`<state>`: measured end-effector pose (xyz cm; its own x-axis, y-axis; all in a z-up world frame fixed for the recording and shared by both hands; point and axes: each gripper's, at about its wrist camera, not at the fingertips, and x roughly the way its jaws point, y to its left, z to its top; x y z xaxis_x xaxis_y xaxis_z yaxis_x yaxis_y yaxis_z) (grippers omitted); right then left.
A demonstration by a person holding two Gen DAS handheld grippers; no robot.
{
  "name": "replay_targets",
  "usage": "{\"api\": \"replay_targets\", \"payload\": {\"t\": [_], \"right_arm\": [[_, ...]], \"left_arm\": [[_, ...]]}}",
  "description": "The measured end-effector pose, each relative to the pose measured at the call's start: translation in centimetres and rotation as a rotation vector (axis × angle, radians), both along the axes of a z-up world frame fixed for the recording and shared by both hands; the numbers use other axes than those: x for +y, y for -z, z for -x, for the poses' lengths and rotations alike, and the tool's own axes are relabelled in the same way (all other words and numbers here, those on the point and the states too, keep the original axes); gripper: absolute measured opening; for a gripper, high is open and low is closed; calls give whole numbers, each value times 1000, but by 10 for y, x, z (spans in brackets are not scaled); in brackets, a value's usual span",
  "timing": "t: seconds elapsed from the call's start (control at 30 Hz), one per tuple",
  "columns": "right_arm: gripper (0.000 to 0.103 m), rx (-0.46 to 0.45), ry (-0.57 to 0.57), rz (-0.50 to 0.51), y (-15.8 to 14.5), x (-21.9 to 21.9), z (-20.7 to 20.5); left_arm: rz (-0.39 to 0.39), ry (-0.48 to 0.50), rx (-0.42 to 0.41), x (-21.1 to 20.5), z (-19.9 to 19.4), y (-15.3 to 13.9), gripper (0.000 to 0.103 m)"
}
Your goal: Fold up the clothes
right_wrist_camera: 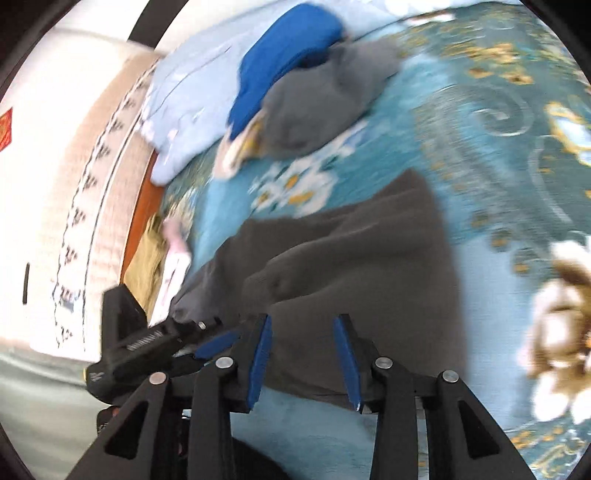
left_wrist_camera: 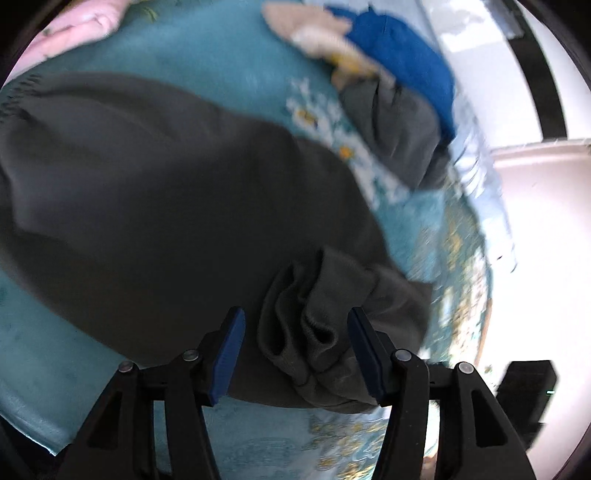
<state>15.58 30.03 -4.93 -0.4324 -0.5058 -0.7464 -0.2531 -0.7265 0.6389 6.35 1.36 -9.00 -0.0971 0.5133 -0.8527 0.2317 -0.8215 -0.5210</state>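
Note:
A dark olive-grey garment (left_wrist_camera: 155, 177) lies spread on a teal patterned bedspread (left_wrist_camera: 207, 48). Its bunched ribbed cuff (left_wrist_camera: 314, 325) sits between the blue pads of my left gripper (left_wrist_camera: 295, 354), which stands open around it without pinching. In the right wrist view the same garment (right_wrist_camera: 351, 266) lies flat, and my right gripper (right_wrist_camera: 303, 358) is open over its near edge, with cloth showing between the fingers. The left gripper (right_wrist_camera: 207, 343) shows at the lower left of that view, at the garment's left corner.
At the far side of the bed a pile holds a blue garment (left_wrist_camera: 402, 55), a grey one (left_wrist_camera: 399, 133) and a beige one (left_wrist_camera: 314, 29). A pink cloth (left_wrist_camera: 77, 26) lies at the far left. A light blue pillow (right_wrist_camera: 184, 110) and the bed's edge (right_wrist_camera: 140, 206) border the floor.

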Motion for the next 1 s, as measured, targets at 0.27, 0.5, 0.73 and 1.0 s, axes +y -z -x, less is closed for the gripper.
{"api": "replay_targets", "payload": {"t": [0.27,0.5,0.73,1.0], "right_arm": [[39,-49,93,39,17,26,-14],[39,-69,96,52,26,22,-9],[39,-32,54,46,19,17,-8],[39,-2,-24,0,14,-2,2]], "left_arm": [[-66,9,-61,10,5,25,51],[-88,42,34,9,2,6,14],[-78,74,193,4,-4,-30,13],[-6,-66,49,-22,4,2,13]]}}
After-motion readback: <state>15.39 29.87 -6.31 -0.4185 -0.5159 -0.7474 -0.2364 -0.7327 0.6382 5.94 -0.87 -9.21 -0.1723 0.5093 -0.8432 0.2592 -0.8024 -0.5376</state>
